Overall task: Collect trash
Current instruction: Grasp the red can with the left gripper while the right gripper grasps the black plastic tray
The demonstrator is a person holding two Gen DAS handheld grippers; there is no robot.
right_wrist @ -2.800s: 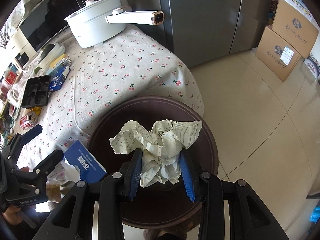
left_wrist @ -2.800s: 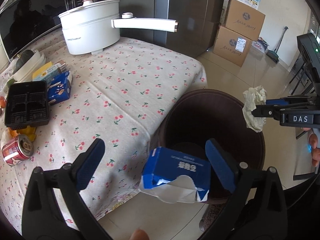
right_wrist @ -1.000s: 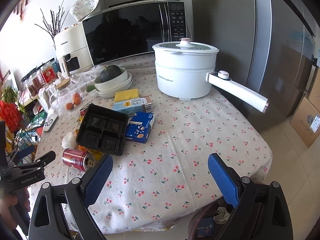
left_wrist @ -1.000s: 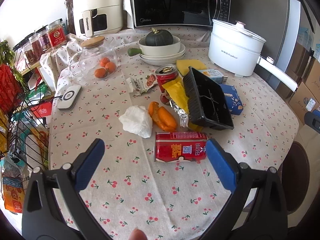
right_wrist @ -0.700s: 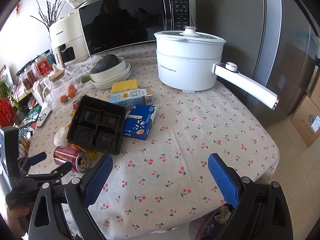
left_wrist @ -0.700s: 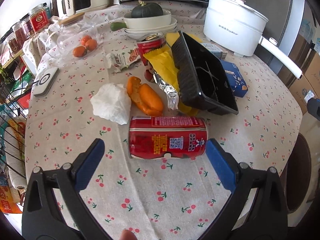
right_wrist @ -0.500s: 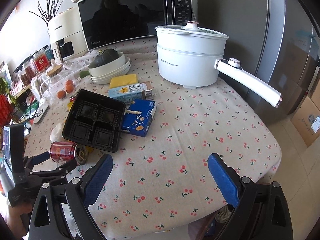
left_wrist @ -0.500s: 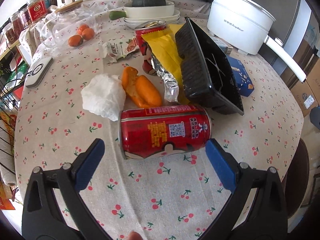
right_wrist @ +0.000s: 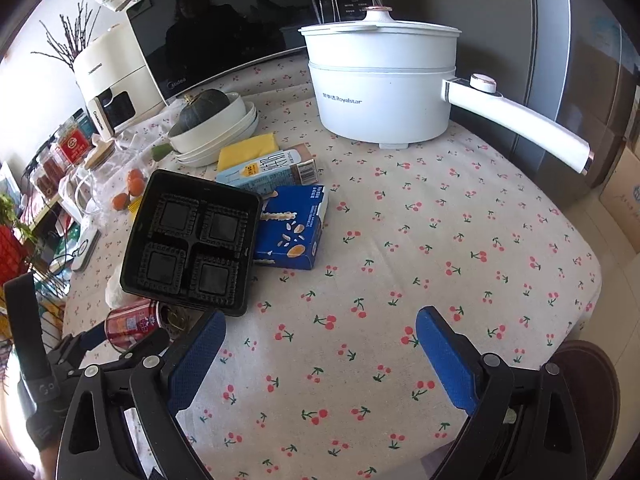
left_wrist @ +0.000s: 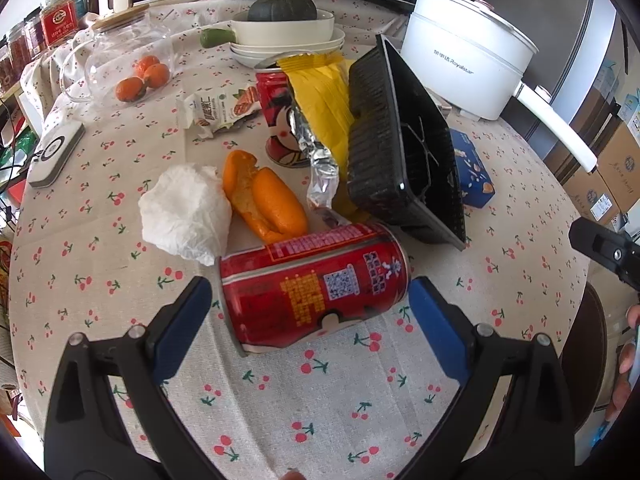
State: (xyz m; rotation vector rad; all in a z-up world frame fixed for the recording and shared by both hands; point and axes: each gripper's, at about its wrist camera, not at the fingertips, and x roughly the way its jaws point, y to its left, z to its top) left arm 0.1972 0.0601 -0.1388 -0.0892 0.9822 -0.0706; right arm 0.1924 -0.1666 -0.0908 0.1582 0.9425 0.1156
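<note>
A dented red can point(left_wrist: 316, 286) lies on its side on the cherry-print tablecloth, between the open jaws of my left gripper point(left_wrist: 306, 300), which is not closed on it. The can also shows in the right wrist view point(right_wrist: 132, 322). Behind it lie a crumpled white tissue point(left_wrist: 186, 214), orange peel point(left_wrist: 264, 200), a yellow foil wrapper point(left_wrist: 320, 112), an upright red can point(left_wrist: 276, 120) and a black plastic tray point(left_wrist: 404, 148). My right gripper point(right_wrist: 320, 354) is open and empty above bare tablecloth near the table's edge. A blue carton point(right_wrist: 294, 228) lies beyond it.
A white electric pot point(right_wrist: 384, 88) with a long handle stands at the back. Stacked bowls with a squash point(left_wrist: 280, 24), a glass jar of oranges point(left_wrist: 120, 64), a microwave and spice jars line the far side. The brown trash bin point(right_wrist: 592, 396) stands off the table's right edge.
Both grippers dropped their trash into the bin and swung back over the table. My left gripper moved in until the lying red can sits between its fingers.
</note>
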